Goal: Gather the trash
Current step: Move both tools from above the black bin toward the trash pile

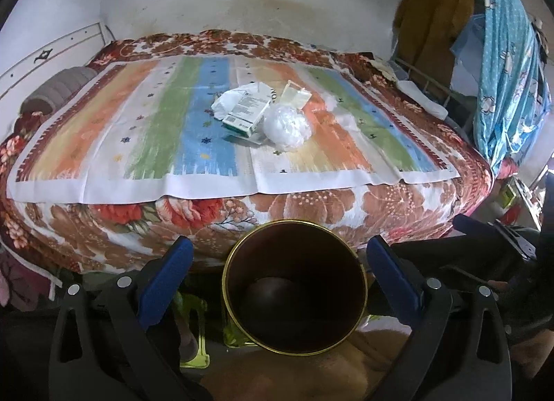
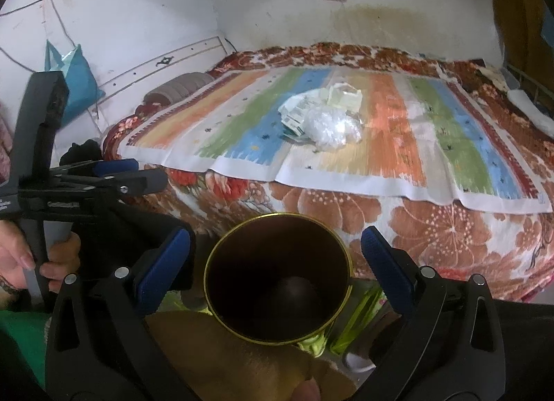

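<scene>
Trash sits piled mid-bed on the striped cloth (image 1: 145, 144): a crumpled plastic ball (image 1: 286, 126), a small carton (image 1: 246, 113) and paper, all touching. My bin (image 1: 294, 288) stands below, empty. Both my left claw (image 1: 278, 262) and right claw (image 2: 275, 255) hang spread wide, holding nothing. Grabbing the slippery plastic could drag the carton off.

Both my wrist cameras look forward along my tongs from low at the near edge of the bed (image 1: 207, 224), facing the far wall. My left view sits squarely before the striped cloth (image 1: 138, 144); my right view looks from further left, angled rightward. Both share the dark bin (image 1: 294, 286) close below the lens and the trash pile (image 1: 263, 117) mid-bed, well off.
</scene>
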Motion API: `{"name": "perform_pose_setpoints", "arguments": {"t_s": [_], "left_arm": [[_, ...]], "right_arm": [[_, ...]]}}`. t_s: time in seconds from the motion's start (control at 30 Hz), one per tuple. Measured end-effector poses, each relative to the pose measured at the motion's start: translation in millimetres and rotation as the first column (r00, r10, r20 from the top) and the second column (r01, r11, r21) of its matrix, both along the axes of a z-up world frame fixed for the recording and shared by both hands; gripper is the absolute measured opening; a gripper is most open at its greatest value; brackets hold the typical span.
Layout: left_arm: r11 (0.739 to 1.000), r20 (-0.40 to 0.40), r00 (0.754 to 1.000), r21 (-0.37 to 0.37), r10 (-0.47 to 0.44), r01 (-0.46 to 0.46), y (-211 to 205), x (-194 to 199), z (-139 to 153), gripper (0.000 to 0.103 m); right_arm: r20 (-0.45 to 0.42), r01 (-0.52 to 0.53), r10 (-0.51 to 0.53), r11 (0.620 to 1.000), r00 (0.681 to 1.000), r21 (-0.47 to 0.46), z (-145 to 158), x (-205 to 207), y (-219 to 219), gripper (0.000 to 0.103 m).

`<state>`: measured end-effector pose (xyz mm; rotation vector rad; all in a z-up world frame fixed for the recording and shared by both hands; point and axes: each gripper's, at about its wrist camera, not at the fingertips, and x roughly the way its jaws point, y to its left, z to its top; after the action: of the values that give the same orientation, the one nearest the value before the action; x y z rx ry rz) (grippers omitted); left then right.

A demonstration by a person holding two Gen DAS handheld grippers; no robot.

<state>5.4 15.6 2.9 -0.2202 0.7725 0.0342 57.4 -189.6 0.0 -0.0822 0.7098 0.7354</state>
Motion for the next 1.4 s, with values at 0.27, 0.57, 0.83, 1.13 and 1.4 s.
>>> {"name": "perform_pose_setpoints", "arguments": {"t_s": [0.27, 0.57, 0.83, 1.13, 1.4], "left_arm": [[0.999, 0.0, 0.999, 0.015, -0.037, 0.037, -8.0, 0.9, 2.3, 0.097], [0.999, 0.0, 0.999, 0.012, -0.044, 0.044, -7.6, 0.3, -0.2, 0.097], [1.0, -0.009, 1.0, 0.017, -0.014, 0.014, -7.6, 1.9, -0.4, 0.097], [1.0, -0.023, 1.0, 0.02, 0.015, -0.015, -2.4, 3.8, -1.4, 0.097], [1.0, -0.021, 1.0, 0.009, 0.023, -0.023, -1.7, 2.7, 0.1, 0.097]], "right_arm": [[-0.016, 0.012, -0.012, 1.0, 1.0, -0.011, -3.6, 3.1, 0.6, 0.094], [-0.016, 0.006, -0.006, 1.0, 1.0, -0.014, -4.2, 1.9, 1.1, 0.094], [-0.02, -0.018, 0.018, 1.0, 1.0, -0.007, -4.2, 1.6, 3.2, 0.094], [-0.028, -0.029, 0.028, 0.999, 0.999, -0.016, -6.2, 1.7, 4.5, 0.094], [-0.028, -0.025, 0.025, 1.0, 0.999, -0.01, -6.5, 2.0, 4.1, 0.094]]}}
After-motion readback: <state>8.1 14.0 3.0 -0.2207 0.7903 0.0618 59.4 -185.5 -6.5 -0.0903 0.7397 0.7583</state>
